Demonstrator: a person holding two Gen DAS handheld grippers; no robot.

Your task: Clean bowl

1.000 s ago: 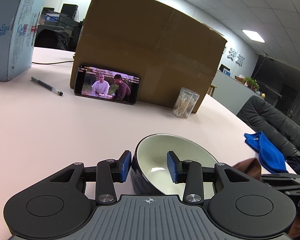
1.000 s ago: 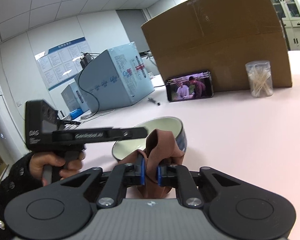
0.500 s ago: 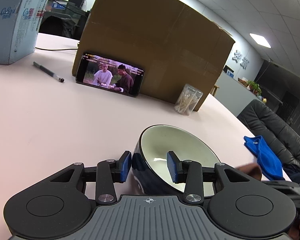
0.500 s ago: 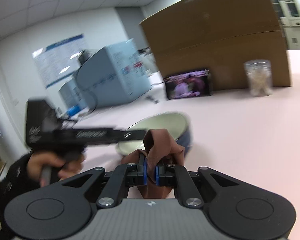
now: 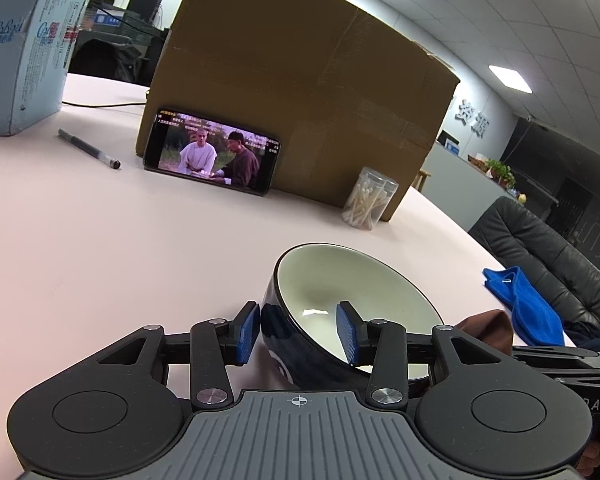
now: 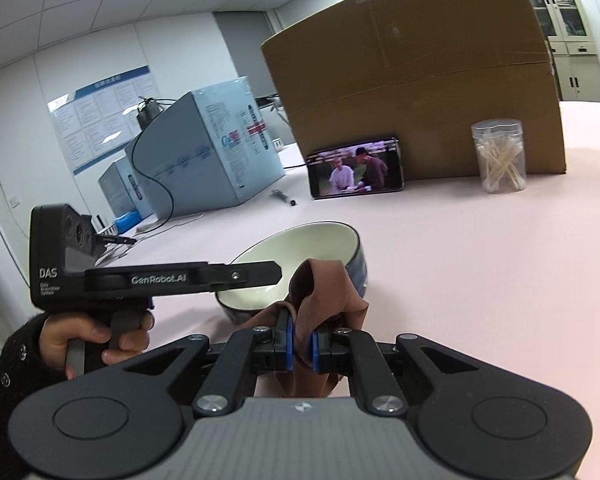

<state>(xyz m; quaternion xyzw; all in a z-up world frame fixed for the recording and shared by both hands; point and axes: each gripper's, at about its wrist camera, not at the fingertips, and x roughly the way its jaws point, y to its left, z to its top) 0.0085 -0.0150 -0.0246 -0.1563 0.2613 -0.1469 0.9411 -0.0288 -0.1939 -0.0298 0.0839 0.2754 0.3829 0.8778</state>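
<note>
A dark blue bowl (image 5: 340, 300) with a cream inside sits tilted on the pink table; it also shows in the right wrist view (image 6: 300, 256). My left gripper (image 5: 298, 334) straddles the bowl's near rim, one pad outside, one inside, jaws still apart. My right gripper (image 6: 302, 344) is shut on a brown cloth (image 6: 324, 292), held just before the bowl's rim. The cloth's tip shows in the left wrist view (image 5: 488, 324).
A big cardboard box (image 5: 300, 92) stands behind, with a phone (image 5: 212, 158) playing video leaning on it. A jar of cotton swabs (image 5: 368, 198), a pen (image 5: 88, 148), a light blue carton (image 5: 24, 48) and a blue cloth (image 5: 528, 308) lie around.
The bowl has tipped up toward the right between my left jaws. My right gripper with the brown cloth has stayed close to the bowl's rim.
</note>
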